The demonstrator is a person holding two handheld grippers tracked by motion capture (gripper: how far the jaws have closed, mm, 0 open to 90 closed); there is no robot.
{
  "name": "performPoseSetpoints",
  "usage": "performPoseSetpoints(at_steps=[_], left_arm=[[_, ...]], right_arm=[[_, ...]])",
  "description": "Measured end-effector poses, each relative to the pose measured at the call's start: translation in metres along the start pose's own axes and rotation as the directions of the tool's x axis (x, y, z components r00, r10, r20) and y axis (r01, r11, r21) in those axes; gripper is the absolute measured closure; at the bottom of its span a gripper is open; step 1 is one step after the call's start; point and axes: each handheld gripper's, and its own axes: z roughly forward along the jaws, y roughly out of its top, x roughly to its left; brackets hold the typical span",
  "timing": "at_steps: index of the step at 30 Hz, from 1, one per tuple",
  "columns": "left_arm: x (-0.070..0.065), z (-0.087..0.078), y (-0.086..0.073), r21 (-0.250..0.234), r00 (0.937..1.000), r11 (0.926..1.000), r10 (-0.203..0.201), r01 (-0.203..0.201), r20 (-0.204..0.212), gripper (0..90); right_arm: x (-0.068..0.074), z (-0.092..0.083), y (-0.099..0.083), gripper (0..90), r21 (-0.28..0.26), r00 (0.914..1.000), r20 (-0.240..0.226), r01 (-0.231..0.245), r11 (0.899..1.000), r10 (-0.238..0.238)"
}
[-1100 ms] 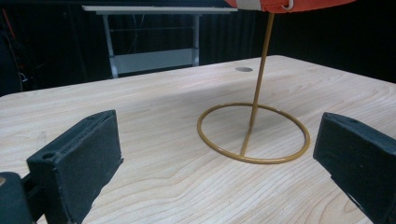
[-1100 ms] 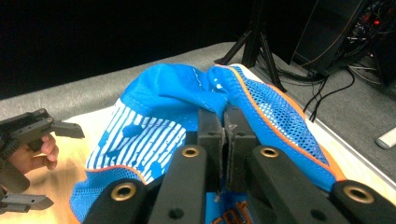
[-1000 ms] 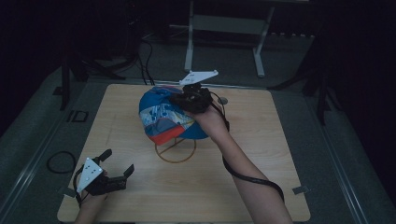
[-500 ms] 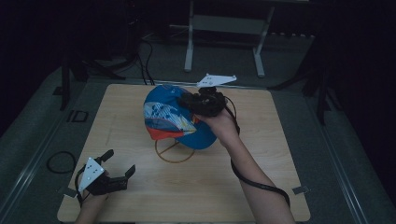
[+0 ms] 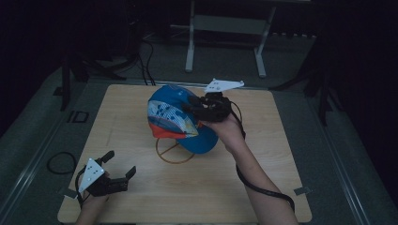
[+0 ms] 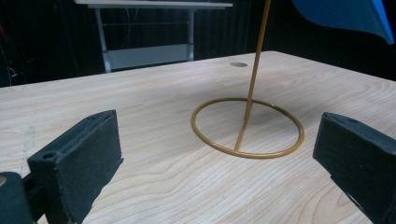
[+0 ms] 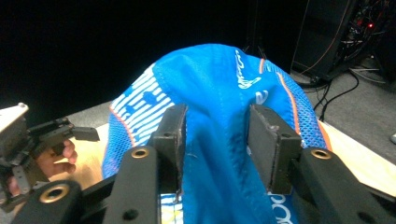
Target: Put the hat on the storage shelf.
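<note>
Cap (image 5: 180,119) sits on its stand (image 5: 174,152); my right hand-held gripper (image 7: 217,140), jaws just opening, could snag fabric and topple it.

Cap (image 5: 180,119) bright blue, white striped and dotted side panel, orange-red lower band and piping, white lettering, wire stand (image 5: 174,153) golden brass, worktop (image 5: 281,140) pale wood grain, tongs (image 7: 217,144) black with brass-coloured rivets, floor (image 5: 347,154) grey.
</note>
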Motion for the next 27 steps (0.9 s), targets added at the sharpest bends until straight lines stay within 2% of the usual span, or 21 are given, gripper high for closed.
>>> performPoseSetpoints(at_steps=[3, 7, 12, 17, 23, 27], left_arm=[[0.0, 0.001, 0.0, 0.005, 1.0, 1.0, 0.003, -0.003, 0.004, 1.4], [0.0, 0.0, 0.0, 0.005, 1.0, 1.0, 0.004, -0.004, 0.005, 1.4], [0.0, 0.001, -0.002, 0.007, 1.0, 1.0, -0.005, 0.005, 0.006, 1.4], [-0.001, 0.002, -0.002, 0.011, 1.0, 0.9999, -0.003, 0.003, 0.008, 1.4], [-0.001, 0.002, -0.002, 0.01, 0.9999, 0.9999, -0.009, 0.009, 0.008, 1.4], [-0.001, 0.002, -0.003, 0.012, 0.9999, 0.9999, -0.01, 0.01, 0.01, 1.4]], right_arm=[[-0.001, -0.004, -0.003, 56.6, -0.011, 0.9997, -0.015, -0.019, 1.0, 0.019], [0.0, -0.01, -0.008, 51.0, -0.029, 0.9991, -0.031, -0.03, 0.999, 0.029], [0.005, -0.023, -0.016, 43.2, -0.056, 0.9985, -0.049, -0.029, 0.998, 0.026], [0.013, -0.038, -0.025, 36.0, -0.078, 0.9991, -0.042, 0.006, 0.997, -0.01], [0.018, -0.048, -0.039, 34.2, -0.078, 0.9986, -0.053, -0.003, 0.997, -0.001], [0.019, -0.051, -0.054, 28.1, -0.086, 0.9981, -0.062, -0.015, 0.996, 0.009]])
